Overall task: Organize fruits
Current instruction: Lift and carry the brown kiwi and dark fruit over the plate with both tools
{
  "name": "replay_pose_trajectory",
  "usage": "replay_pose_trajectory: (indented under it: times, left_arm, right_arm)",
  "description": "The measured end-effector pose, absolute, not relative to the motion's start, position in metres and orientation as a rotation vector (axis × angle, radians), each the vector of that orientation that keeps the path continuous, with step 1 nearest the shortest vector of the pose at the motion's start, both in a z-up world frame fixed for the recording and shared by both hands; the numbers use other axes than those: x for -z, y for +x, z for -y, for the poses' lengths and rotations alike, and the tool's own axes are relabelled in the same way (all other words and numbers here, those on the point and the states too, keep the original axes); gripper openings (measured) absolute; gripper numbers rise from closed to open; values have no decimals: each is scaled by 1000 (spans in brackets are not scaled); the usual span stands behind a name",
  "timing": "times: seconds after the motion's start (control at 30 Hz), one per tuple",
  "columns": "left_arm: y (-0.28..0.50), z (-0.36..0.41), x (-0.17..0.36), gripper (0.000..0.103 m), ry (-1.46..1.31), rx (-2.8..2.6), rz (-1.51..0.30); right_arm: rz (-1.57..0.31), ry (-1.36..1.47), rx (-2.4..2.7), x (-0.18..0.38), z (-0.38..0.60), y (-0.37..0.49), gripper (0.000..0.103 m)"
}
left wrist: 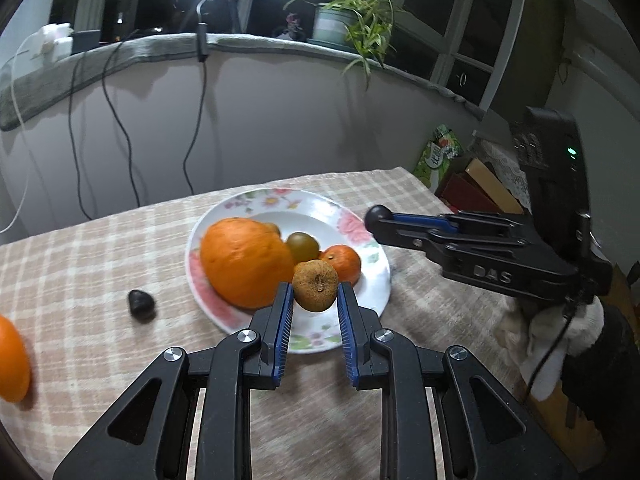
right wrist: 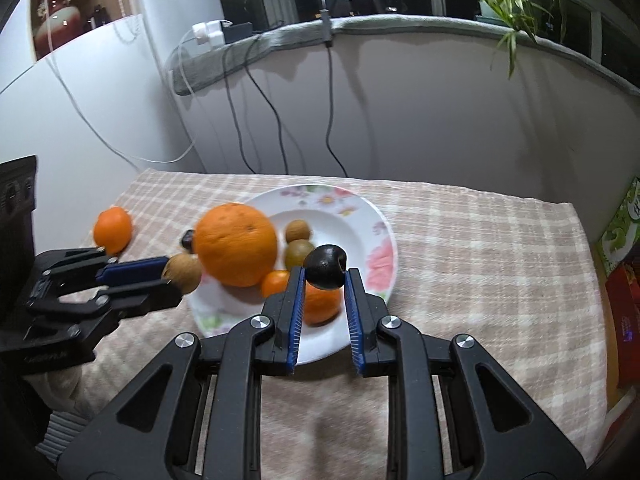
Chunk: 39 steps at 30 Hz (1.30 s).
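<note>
Two fruits are hanging in my grippers above the flowered plate point(left wrist: 372, 292): my left gripper point(left wrist: 315, 300) is pinching a brown kiwi-like fruit point(left wrist: 315, 286) between its blue pads, and my right gripper point(right wrist: 325, 280) is clamping a dark plum-like fruit point(right wrist: 326, 266). I am seeing a large orange point(left wrist: 244, 262), a small orange point(left wrist: 342, 262) and a greenish fruit point(left wrist: 303, 246) sitting on the plate, with another dark fruit point(left wrist: 141, 304) lying on the checked cloth point(left wrist: 100, 272) beside it.
</note>
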State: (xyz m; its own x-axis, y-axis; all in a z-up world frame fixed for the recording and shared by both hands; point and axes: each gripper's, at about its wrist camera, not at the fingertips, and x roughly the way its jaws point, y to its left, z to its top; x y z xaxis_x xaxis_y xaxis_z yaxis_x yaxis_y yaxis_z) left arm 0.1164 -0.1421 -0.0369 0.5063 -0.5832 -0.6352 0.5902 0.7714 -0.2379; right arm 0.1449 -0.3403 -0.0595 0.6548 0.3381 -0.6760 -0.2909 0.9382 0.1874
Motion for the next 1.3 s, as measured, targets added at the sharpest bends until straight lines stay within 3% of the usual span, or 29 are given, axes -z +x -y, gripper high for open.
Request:
replay_pose_trajectory:
  times: [1.3]
  left_arm:
    - [117, 178, 53, 22, 85, 693, -796]
  right_arm:
    - [-820, 58, -358, 81, 352, 182, 21]
